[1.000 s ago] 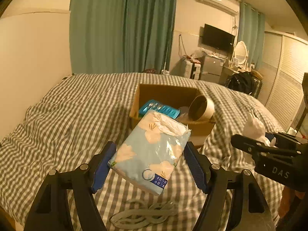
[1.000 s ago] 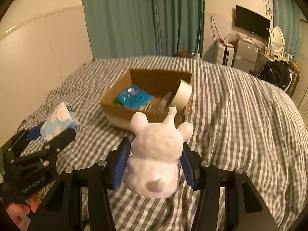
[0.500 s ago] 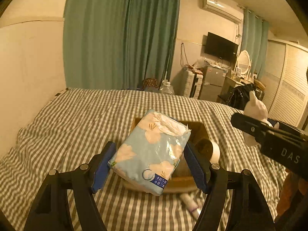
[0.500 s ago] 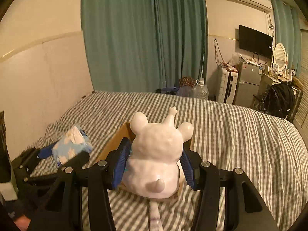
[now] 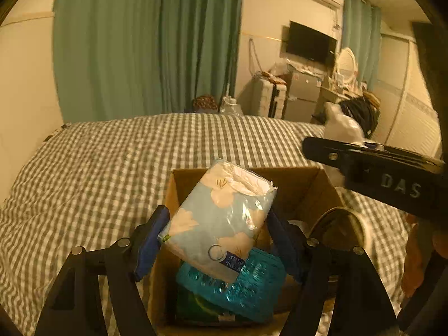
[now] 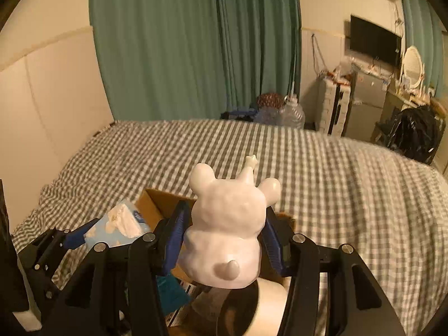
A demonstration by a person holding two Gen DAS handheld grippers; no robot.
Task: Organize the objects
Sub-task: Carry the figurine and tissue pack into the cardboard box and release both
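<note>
Tissue pack (image 5: 221,218) sits clamped in the left gripper (image 5: 217,240), its long axis tilted up and away, hanging directly over the open box (image 5: 305,184) (teal packet (image 5: 238,288) below).

From the right wrist, the right gripper (image 6: 224,240) grips the white figurine (image 6: 226,229) above the box's (image 6: 156,204) right side, over a tape roll (image 6: 266,305).

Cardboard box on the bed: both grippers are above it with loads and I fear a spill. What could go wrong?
The cardboard box already holds a teal packet and tape roll, so the tissue pack may land tilted. The white figurine could strike the roll. The left gripper and right gripper might collide.
</note>
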